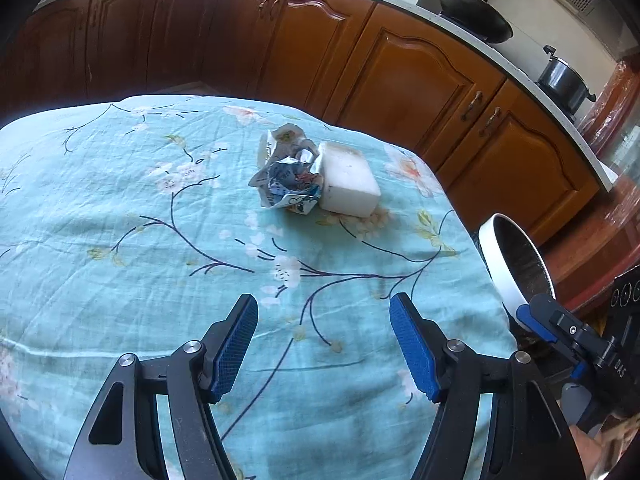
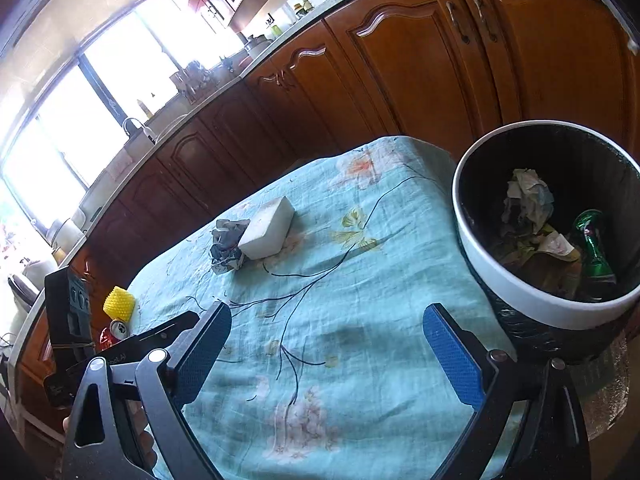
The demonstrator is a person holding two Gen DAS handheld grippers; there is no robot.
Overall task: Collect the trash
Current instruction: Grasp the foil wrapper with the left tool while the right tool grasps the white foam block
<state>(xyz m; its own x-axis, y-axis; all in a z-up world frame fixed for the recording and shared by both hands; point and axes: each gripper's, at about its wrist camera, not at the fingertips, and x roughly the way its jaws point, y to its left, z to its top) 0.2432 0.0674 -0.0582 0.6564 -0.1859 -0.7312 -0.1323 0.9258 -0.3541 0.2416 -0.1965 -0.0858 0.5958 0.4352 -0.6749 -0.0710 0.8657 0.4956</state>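
Both the left gripper [image 1: 324,344] and right gripper [image 2: 328,356] hang open and empty; crumpled wrapper [image 1: 286,180] touches the foam block [image 1: 348,180].

A home kitchen: carved brown wooden cabinet doors [image 1: 404,76] under a pale stone countertop [image 1: 472,36], a black frying pan [image 1: 476,16] and grey lidded steel pot [image 1: 564,78], a curved sink tap [image 2: 138,126] below bright windows [image 2: 80,120].

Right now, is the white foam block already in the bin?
No, the white foam block sits on the blue floral cloth beside a crumpled wrapper, well apart from the bin.
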